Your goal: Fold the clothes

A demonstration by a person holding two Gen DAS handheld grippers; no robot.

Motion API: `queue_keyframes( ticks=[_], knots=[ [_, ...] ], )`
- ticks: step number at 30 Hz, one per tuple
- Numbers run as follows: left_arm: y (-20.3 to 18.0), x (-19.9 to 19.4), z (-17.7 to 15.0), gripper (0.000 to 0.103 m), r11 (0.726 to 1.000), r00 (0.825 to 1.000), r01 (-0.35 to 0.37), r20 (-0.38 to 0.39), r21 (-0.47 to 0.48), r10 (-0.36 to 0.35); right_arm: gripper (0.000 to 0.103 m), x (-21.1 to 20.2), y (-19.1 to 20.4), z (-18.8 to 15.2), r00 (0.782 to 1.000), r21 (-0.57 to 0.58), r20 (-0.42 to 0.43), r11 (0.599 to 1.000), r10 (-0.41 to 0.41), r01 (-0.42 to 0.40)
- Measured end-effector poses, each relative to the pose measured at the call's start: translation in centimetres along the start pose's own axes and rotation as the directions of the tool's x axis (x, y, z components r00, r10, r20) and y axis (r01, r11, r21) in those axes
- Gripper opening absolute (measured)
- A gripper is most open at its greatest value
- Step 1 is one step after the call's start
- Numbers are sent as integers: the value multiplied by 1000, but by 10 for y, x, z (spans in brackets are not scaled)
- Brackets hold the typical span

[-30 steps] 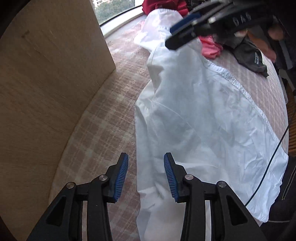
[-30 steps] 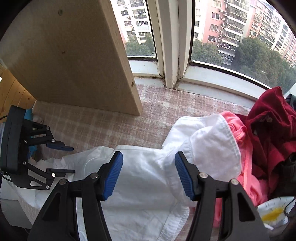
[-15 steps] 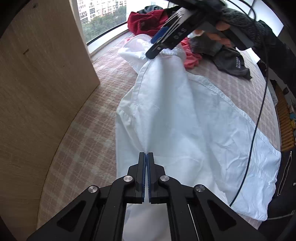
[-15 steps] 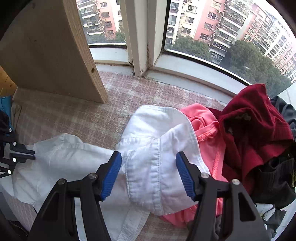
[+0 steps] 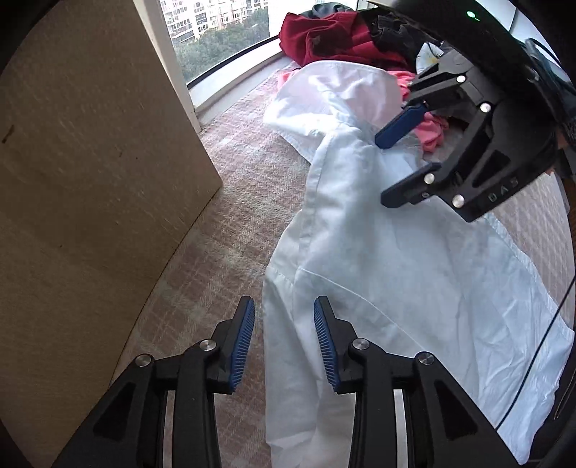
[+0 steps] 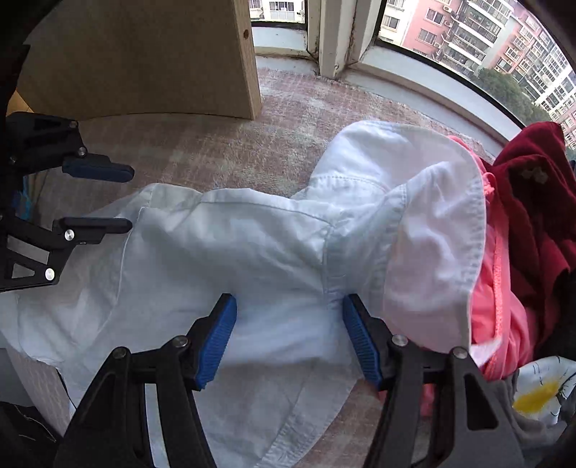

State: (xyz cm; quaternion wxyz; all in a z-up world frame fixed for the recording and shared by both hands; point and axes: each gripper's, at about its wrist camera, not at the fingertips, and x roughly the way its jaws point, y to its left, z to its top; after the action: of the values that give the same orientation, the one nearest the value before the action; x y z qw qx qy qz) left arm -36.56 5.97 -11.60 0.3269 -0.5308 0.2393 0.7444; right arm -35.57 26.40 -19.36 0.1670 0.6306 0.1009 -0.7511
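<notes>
Left hand-held gripper point(image 5: 284, 338): the jaws are opening. The left edge of the white shirt point(image 5: 378, 259) runs up between the blue pads point(image 5: 242, 345), and neither pad presses on the cloth. The left pad stands over the plaid bed cover point(image 5: 216, 252); the right pad stands over the shirt.

Right hand-held gripper point(image 6: 289, 345): the jaws are spread wide and point steeply down at the shirt's upper part. The cloth lies between the pads; a vertical seam runs just beside the right pad. Whether the pad tips touch the fabric cannot be told. In the left wrist view this gripper hangs above the shirt near its folded-over collar end.

The white shirt lies lengthwise on the bed cover, wrinkled, from the near edge of the bed toward the window. Its far end is doubled over and rests partly on a pink garment point(image 6: 493, 295).

Beyond the pink garment lies a dark red garment point(image 6: 529, 216), with a white cloth bearing a yellow print point(image 6: 540, 392) nearer the right gripper. A light wooden panel point(image 5: 90, 162) stands upright on the left side of the bed. Behind everything is the curved window point(image 6: 450, 32), with apartment blocks outside.
</notes>
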Motion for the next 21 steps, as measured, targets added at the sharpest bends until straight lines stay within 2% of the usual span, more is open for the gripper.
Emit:
queue_keyframes(
  ticks=[4, 7, 9, 10, 12, 15, 17, 20, 21],
  knots=[
    [-7, 16, 8, 33, 999, 999, 47, -27, 6, -47, 61, -4, -7, -6, 999, 40, 36, 998, 38, -40],
    [-15, 18, 9, 33, 999, 1000, 8, -26, 35, -7, 61, -21, -13, -9, 990, 81, 101, 991, 100, -109],
    [-12, 12, 9, 33, 1000, 1000, -3, -4, 18, 3, 61, -36, -16, -9, 975, 108, 152, 977, 165, -182],
    [-11, 10, 10, 33, 1000, 1000, -5, 5, 11, 5, 61, -40, -14, -7, 972, 105, 151, 974, 182, -199],
    [-9, 15, 11, 35, 1000, 1000, 4, -12, 6, -4, 61, -45, -11, -3, 980, 94, 150, 985, 131, -146],
    [-9, 23, 11, 38, 1000, 999, 15, -32, 4, -14, 61, -44, -14, -7, 984, 98, 145, 988, 103, -118],
    [-12, 23, 11, 31, 999, 999, 31, -23, 12, -31, 61, -41, -20, -17, 984, 144, 143, 981, 106, -127],
    [-20, 21, 10, 9, 997, 999, 51, -4, 55, -51, 61, -38, -30, -36, 983, 223, 161, 967, 91, -126],
    [-24, 21, 10, 5, 996, 1000, 29, -2, 79, -29, 61, -37, -31, -45, 980, 244, 172, 959, 100, -141]
  ],
)
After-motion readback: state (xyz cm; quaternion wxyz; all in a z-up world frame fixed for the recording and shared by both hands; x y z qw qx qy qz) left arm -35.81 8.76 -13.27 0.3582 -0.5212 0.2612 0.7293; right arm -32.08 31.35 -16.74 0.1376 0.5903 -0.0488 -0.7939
